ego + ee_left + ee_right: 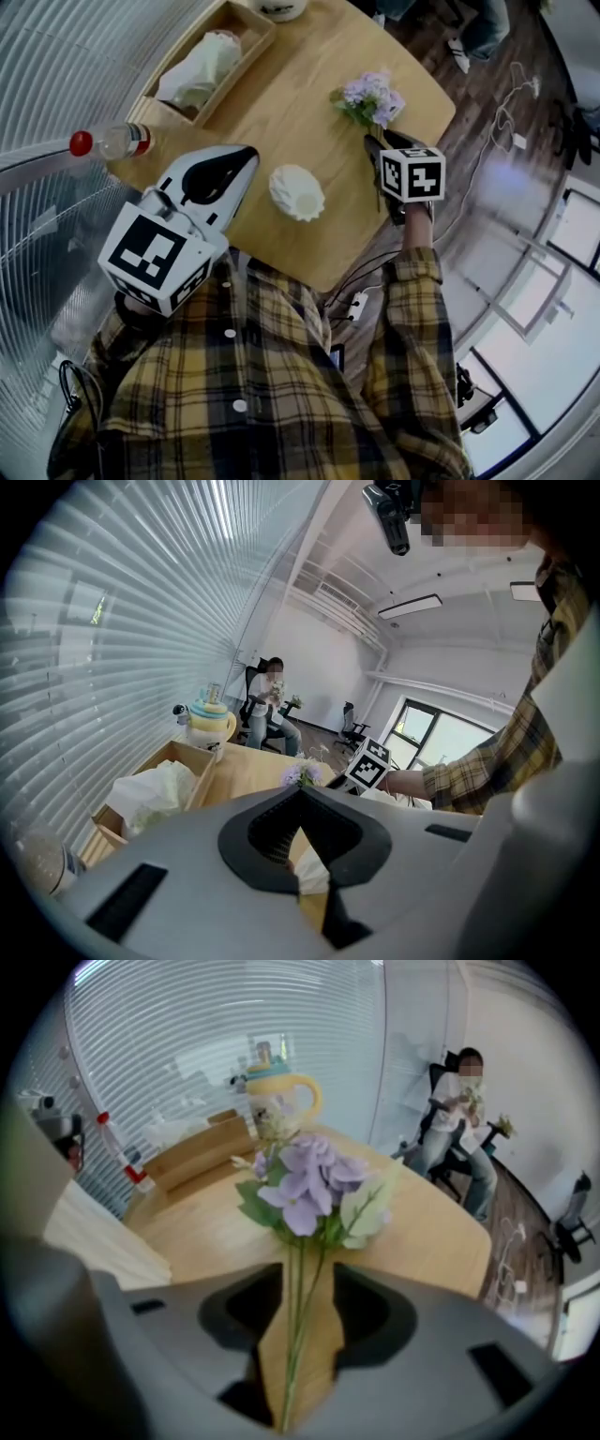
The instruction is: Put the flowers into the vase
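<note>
**A:** Right gripper (300, 1274), what are the jaws doing?

**B:** They are spread wide and pointing steeply down at the wooden table (281, 103). The green stems of the flowers (314, 1180) run straight down the gap between them. Bare wood shows on both sides of the stems, so neither pad is pressing on them.

**A:** And the blooms?

**B:** They are just beyond the jaw tips, a lilac cluster with pale green leaves. In the head view it lies on the tabletop ahead of that gripper. I cannot tell whether the jaw tips touch the wood.

**A:** Left gripper (246, 155)?

**B:** Its jaws are drawn together with the tips meeting, and nothing is pinched between them. It is held above the near edge of the table, tilted a little downward.

**A:** Where is the vase (296, 192)?

**B:** It is white and ribbed, and it stands upright on the table. It is just ahead of the left gripper's tips and slightly to their right. It sits between the two grippers, off to the right gripper's left, and touches neither. The flowers are well clear of it.

**A:** What else is nearby?

**B:** Past the left gripper is a wooden tray (246, 47) with white crumpled paper (197, 70) in it. To that gripper's left, a bottle with a red cap (108, 141) lies by the table edge. Far beyond the right gripper's jaws is a yellow jug (277, 1091), and a seated person (459, 1119) is across the room.
</note>
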A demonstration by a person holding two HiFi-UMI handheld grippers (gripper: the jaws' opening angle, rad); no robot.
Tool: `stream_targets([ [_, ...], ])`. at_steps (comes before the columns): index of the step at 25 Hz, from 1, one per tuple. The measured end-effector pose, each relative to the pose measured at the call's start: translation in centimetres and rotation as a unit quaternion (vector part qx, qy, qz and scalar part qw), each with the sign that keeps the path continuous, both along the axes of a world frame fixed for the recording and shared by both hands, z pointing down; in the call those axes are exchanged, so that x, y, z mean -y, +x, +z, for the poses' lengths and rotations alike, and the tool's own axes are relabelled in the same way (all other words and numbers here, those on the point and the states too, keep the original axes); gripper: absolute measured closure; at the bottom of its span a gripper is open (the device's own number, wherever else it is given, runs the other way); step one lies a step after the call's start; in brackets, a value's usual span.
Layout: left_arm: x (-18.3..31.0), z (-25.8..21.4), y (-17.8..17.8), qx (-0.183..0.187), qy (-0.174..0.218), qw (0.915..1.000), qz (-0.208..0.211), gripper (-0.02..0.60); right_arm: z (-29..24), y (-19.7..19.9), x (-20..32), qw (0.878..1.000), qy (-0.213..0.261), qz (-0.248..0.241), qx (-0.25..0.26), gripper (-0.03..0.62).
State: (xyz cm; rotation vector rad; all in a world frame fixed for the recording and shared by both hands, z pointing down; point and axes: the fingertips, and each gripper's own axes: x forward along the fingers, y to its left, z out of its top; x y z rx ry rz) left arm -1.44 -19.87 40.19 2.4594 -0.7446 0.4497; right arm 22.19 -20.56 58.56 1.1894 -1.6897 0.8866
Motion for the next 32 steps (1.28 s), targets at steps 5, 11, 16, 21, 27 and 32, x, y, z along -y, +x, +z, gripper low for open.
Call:
stream_targets([
  [5, 0.2, 0.2, -0.4, 0.002, -0.002, 1.0000, -0.008, 0.572, 1.0, 0.0, 0.3, 1.000, -0.011, 0.000, -0.006, 0.441],
  [11, 0.1, 0.7, -0.6, 0.003, -0.004, 0.9998, -0.017, 0.572, 2.1, -0.1, 0.8, 1.000, -0.017, 0.004, -0.008, 0.441],
  [16, -0.2, 0.6, -0.6, 0.004, -0.006, 0.9998, -0.020, 0.572, 2.1, -0.4, 1.1, 1.000, -0.017, 0.001, -0.006, 0.442],
  [21, -0.1, 0.8, -0.8, 0.003, -0.003, 0.9997, -0.023, 0.572, 2.0, -0.7, 1.5, 1.000, -0.009, -0.006, -0.009, 0.479],
  [27, -0.1, 0.5, -1.1, 0.002, -0.001, 0.9996, -0.027, 0.572, 1.6, -0.8, 1.3, 1.000, -0.010, -0.010, -0.021, 0.559],
  [32, 0.0, 0.5, -1.6, 0.000, 0.005, 0.9996, -0.029, 0.572, 1.5, -0.9, 1.3, 1.000, -0.006, -0.004, -0.018, 0.574],
])
